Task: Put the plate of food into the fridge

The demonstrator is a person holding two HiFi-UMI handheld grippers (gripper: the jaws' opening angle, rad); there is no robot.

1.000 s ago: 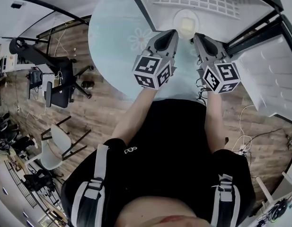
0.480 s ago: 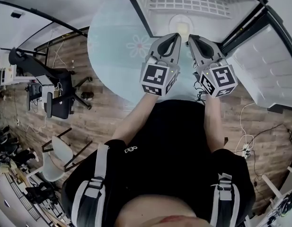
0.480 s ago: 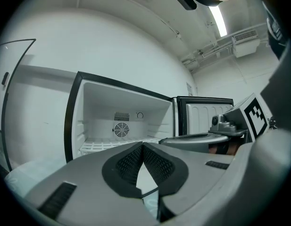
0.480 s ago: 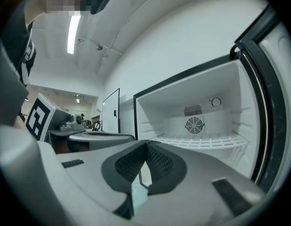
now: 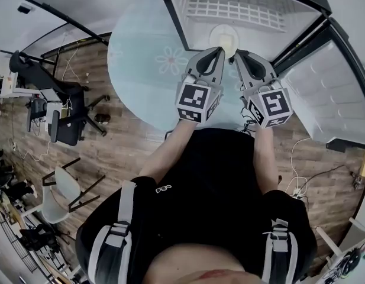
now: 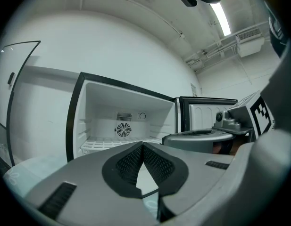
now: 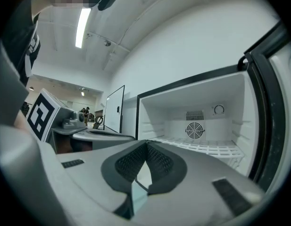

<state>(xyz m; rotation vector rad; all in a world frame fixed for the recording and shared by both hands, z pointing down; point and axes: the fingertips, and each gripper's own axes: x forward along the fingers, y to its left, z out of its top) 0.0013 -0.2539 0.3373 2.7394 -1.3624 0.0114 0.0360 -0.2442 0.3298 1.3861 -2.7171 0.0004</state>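
Bright, even light from a ceiling strip [image 7: 82, 27] — heavy fisheye edge distortion.

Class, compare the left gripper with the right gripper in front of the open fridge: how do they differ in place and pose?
The left gripper leans rightward toward the plate; the right gripper leans leftward toward it. The right gripper is nearer the open fridge door; the left gripper is farther from it. Both are grey, carry marker cubes and have shut jaws.

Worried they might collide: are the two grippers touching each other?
Apart. In the head view, a clear gap runs between the left gripper and the right gripper, from their tips back to their marker cubes.
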